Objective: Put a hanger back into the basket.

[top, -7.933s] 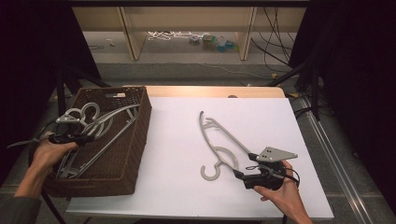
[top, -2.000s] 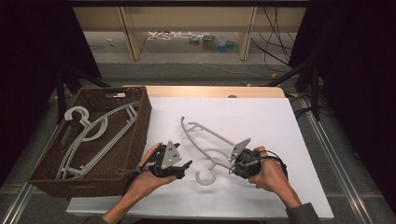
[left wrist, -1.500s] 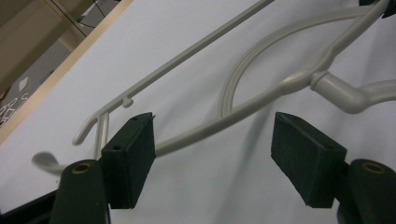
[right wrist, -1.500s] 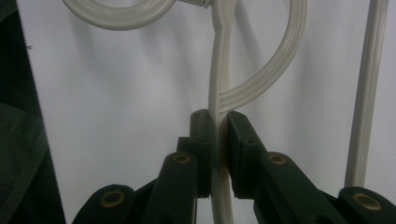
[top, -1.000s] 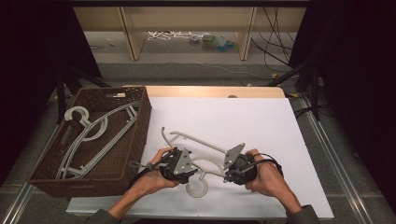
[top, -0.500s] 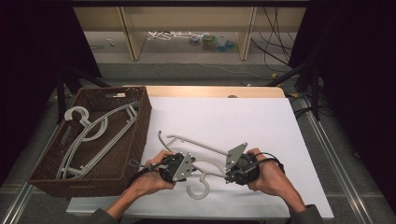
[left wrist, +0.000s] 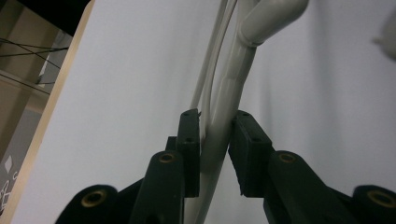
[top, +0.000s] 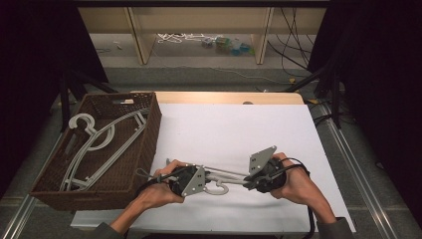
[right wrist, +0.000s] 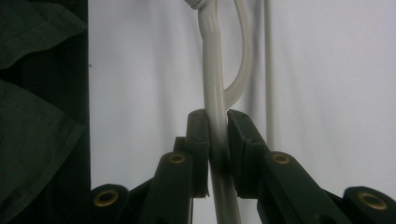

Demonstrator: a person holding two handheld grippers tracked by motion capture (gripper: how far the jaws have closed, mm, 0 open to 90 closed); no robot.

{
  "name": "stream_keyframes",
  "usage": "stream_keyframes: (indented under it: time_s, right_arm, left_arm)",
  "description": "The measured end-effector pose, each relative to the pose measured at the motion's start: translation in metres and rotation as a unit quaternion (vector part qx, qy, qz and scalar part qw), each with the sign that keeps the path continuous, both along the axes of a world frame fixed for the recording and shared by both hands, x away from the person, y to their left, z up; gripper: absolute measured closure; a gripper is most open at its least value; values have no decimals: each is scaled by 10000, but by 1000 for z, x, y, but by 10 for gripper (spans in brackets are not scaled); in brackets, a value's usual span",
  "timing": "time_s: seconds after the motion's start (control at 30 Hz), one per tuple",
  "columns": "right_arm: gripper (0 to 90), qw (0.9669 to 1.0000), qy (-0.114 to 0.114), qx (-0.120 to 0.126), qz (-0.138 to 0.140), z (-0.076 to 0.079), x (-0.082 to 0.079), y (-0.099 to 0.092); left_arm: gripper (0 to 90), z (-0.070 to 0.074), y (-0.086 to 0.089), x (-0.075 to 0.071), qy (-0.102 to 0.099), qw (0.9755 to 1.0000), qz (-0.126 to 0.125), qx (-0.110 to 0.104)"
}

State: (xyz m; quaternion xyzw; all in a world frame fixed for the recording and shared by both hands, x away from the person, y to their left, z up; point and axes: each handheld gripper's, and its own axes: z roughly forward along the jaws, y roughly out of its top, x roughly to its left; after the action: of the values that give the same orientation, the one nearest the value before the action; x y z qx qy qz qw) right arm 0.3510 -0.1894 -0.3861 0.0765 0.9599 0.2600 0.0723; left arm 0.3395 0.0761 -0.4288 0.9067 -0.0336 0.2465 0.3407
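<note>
Hanger: a pale grey plastic hanger (top: 224,175) is being held between the two grippers, near the front edge of the bench; its hook is curling down toward the person, midway between the hands.
Left gripper: the left gripper (top: 199,180) is being carried in the person's left hand (top: 158,189), just right of the basket. In the left gripper view its fingers (left wrist: 189,149) have just been closing and are being pressed on one arm of the hanger (left wrist: 224,126), with a thinner bar of the hanger running alongside.
Right gripper: the right gripper (top: 251,180) is being carried in the person's right hand (top: 298,185). In the right gripper view its fingers (right wrist: 198,149) are being clenched on the other arm of the hanger (right wrist: 210,70), with the curved part branching off above them.
Bench: the bench (top: 239,129) is being covered by a white sheet, and the hanger is being kept just above it.
Basket: a dark brown wicker basket (top: 149,134) is being kept at the left edge of the bench; more pale hangers (top: 94,144) are lying inside it, well apart from the held one.
</note>
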Motion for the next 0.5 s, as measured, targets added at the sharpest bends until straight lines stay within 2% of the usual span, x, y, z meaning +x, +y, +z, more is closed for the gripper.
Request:
stream_keyframes:
  time_s: [0.13,0.2,0.23,0.3,0.37,0.43,0.5]
  right_arm:
    - [746,9996,-192,112,-146,4,2,-4]
    - [738,9991,-273,35,-326,4,4,-5]
    - [723,9991,-273,-10,-336,3,4,-4]
    - [717,9983,-325,78,-481,3,4,-4]
    - [695,9980,-321,144,-530,4,5,-4]
    - [609,9965,-335,260,-727,6,5,-4]
    - [514,9927,-398,393,-1064,7,6,-6]
  left_arm:
    - [778,11,0,-3,74,9999,-83,-109]
    - [796,17,0,-5,232,9992,-129,-302]
    - [796,19,0,-5,167,9995,-91,-242]
    - [797,21,0,-6,288,9993,-20,-241]
    - [798,22,1,-6,494,9981,101,-364]
    - [798,23,3,-3,757,9954,309,-491]
    - [799,24,6,0,930,9925,535,-591]
